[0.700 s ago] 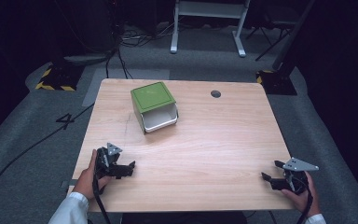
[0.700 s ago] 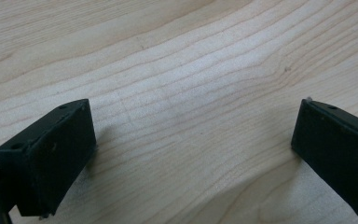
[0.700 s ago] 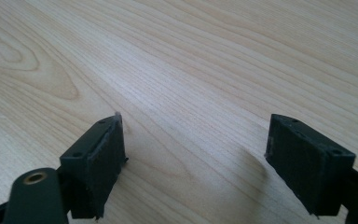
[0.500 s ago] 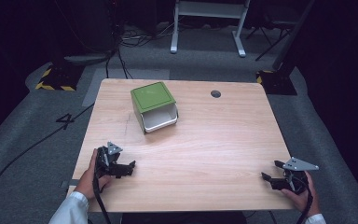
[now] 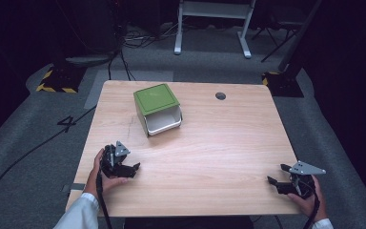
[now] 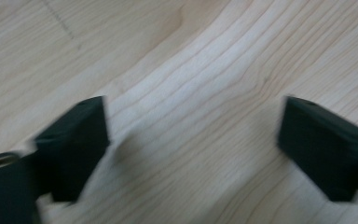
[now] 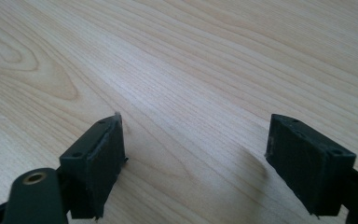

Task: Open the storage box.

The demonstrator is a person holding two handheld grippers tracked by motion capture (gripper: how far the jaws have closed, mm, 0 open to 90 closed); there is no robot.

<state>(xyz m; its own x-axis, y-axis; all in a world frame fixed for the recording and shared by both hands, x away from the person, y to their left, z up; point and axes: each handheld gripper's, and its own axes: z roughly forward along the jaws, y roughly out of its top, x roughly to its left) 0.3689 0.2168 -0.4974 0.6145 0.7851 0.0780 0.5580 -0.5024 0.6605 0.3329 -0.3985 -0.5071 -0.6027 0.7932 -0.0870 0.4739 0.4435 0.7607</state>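
In the high view the person's forearms are cut off at the bottom edge, with one white sleeve (image 5: 78,215) showing at about 7 o'clock. The left gripper view is blurred, so its jaw edges smear against the wood.

The counter (image 5: 219,143) is a pale wooden rectangle with long wavy grain, rounded corners and a small dark round hole (image 5: 220,96) near its far edge at about 1 o'clock. A boxy bin (image 5: 157,109) stands at about 11 o'clock from the counter's centre: flat green textured lid, white body, open front facing the near side, its inside hard to make out.

The left gripper (image 5: 134,168) lies low over the counter at 8 o'clock, wrapped by the left hand (image 5: 102,174), jaws pointing toward 3 o'clock. The right gripper (image 5: 277,174) sits at 4 o'clock near the counter's edge, held by the right hand (image 5: 310,198), a grey three-cornered plate on top, jaws pointing toward 9 o'clock.

In each gripper view the black blocky jaws stand wide apart with bare wood between them, grasping nothing.
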